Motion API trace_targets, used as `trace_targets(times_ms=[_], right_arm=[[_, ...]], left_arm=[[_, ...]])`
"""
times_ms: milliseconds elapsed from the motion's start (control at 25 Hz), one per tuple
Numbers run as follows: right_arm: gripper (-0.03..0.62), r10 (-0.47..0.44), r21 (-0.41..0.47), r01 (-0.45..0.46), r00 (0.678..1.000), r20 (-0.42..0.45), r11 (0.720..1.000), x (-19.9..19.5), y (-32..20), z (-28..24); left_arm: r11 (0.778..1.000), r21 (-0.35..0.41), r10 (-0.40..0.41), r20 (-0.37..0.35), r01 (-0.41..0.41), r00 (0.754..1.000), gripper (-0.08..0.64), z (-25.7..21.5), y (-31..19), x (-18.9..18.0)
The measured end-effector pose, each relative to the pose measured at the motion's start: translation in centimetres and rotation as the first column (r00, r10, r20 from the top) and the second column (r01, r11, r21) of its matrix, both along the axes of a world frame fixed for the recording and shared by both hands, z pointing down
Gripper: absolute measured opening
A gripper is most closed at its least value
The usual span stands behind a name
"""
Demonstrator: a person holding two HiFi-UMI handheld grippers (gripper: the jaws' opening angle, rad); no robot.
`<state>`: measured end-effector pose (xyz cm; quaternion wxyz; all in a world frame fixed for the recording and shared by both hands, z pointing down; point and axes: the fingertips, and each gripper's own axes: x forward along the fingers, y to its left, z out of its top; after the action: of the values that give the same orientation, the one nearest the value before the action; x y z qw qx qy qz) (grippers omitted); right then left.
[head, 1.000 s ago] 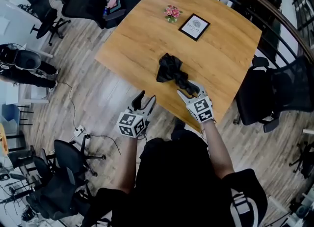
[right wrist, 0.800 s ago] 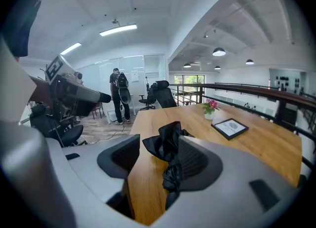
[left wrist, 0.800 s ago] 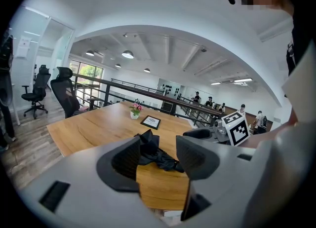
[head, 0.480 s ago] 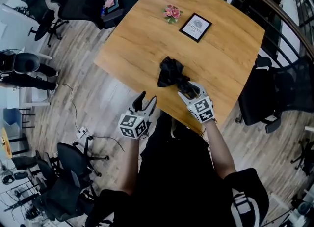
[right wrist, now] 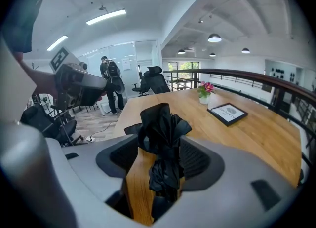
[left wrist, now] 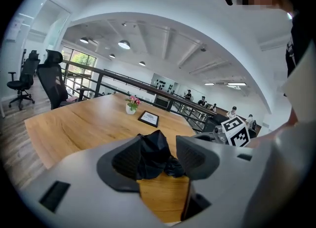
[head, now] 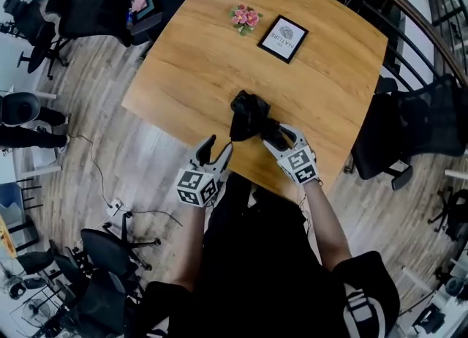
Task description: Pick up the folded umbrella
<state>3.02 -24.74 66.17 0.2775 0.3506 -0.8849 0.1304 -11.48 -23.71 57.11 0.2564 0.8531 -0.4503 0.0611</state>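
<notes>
The folded black umbrella (head: 248, 115) lies crumpled on the wooden table (head: 175, 58) near its front edge. My right gripper (head: 281, 137) straddles the umbrella's near end. In the right gripper view the umbrella (right wrist: 163, 138) runs between the wide jaws of the right gripper (right wrist: 160, 160). Those jaws have just been opening, and bare wood shows beside the left pad. My left gripper (head: 214, 152) hovers open at the table's edge, left of the umbrella. In the left gripper view the umbrella (left wrist: 150, 155) sits beyond the left gripper (left wrist: 160, 148), apart from the pads.
A small pot of pink flowers (head: 243, 17) and a framed card (head: 283, 37) stand at the table's far side. Black office chairs stand at the right (head: 409, 128) and far left (head: 95, 11). A railing curves behind the table.
Both grippers have moved forward and down toward the umbrella. The right one now has its jaws on either side of the umbrella's near end, and the left one has reached the table's edge.
</notes>
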Motion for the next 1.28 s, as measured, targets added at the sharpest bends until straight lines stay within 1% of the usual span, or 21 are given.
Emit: trace_targets(times_ms=[80, 200, 360, 520, 680, 1080, 1280], right_arm=[[0.289, -0.001, -0.019, 0.0, 1.0, -0.018, 1.0, 0.1, -0.2, 0.9], [0.293, -0.009, -0.033, 0.007, 0.999, -0.032, 0.999, -0.1, -0.5, 1.7], [0.301, -0.023, -0.074, 0.019, 0.998, -0.054, 0.997, -0.8, -0.7, 2.5], [0.309, -0.045, -0.087, 0.038, 0.996, -0.079, 0.995, -1.2, -1.2, 3.6], [0.321, -0.05, -0.107, 0.039, 0.994, -0.099, 0.994, -1.0, -1.5, 5.0], [0.336, -0.046, -0.156, 0.029, 0.993, -0.108, 0.987, -1.2, -1.9, 7.6], [0.329, -0.035, -0.178, 0.019, 0.996, -0.086, 0.984, -2.0, -2.3, 9.0]], left_arm=[[1.0, -0.014, 0.013, -0.004, -0.013, 1.0, 0.225, 0.6, -0.6, -0.1], [0.999, -0.029, 0.021, -0.009, -0.021, 1.0, 0.225, 1.3, -1.3, -0.5], [0.998, -0.05, 0.03, -0.013, -0.03, 0.999, 0.226, 2.6, -2.0, -0.8], [0.998, -0.059, 0.036, -0.019, -0.037, 0.999, 0.225, 3.4, -3.2, -1.0], [0.996, -0.069, 0.052, -0.027, -0.053, 0.998, 0.225, 4.1, -3.9, -0.8], [0.99, -0.094, 0.103, -0.013, -0.104, 0.995, 0.225, 5.2, -5.4, -0.1], [0.988, -0.106, 0.113, -0.006, -0.113, 0.994, 0.225, 5.9, -5.8, -0.5]])
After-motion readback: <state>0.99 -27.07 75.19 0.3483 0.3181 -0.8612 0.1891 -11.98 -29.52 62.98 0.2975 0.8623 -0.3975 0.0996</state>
